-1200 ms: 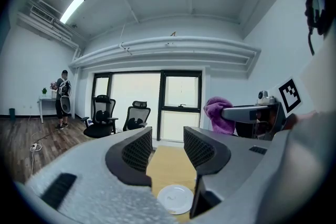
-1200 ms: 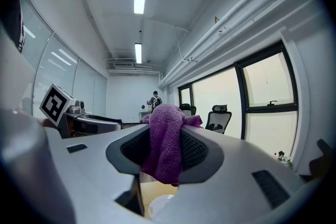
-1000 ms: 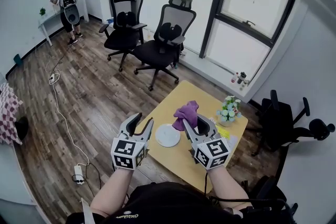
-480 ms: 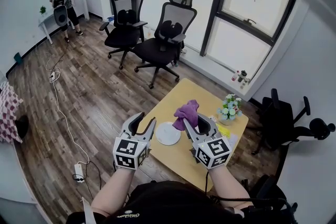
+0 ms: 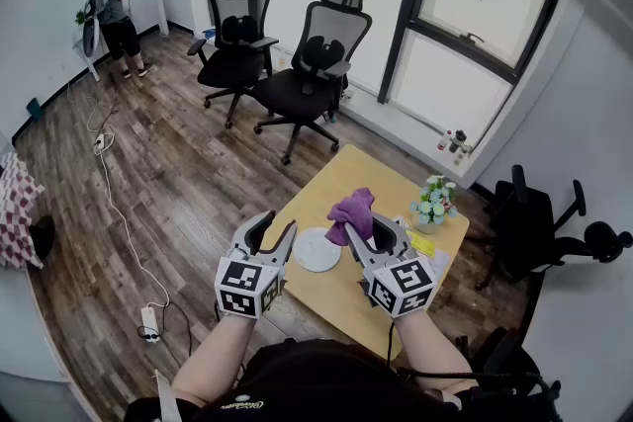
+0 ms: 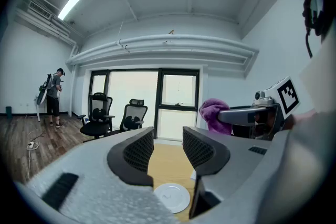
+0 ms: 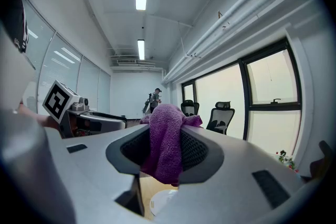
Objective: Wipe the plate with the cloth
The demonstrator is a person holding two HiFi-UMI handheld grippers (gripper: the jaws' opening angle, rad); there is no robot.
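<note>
Left gripper (image 5: 277, 223) nearer plate (image 5: 317, 251), jaws apart, empty; right gripper (image 5: 373, 230) tight around purple cloth (image 5: 352, 211).

A small square table with a pale yellow wooden top (image 5: 341, 181) stands on brown plank flooring (image 5: 178, 183), under and ahead of both grippers. A round white plate (image 5: 317, 250) lies flat on it between the left gripper (image 5: 274, 228) and the right gripper (image 5: 374, 234), near the table's left edge. A small pot of white and green flowers (image 5: 432, 206) stands beyond the right gripper, toward the far right corner.
</note>
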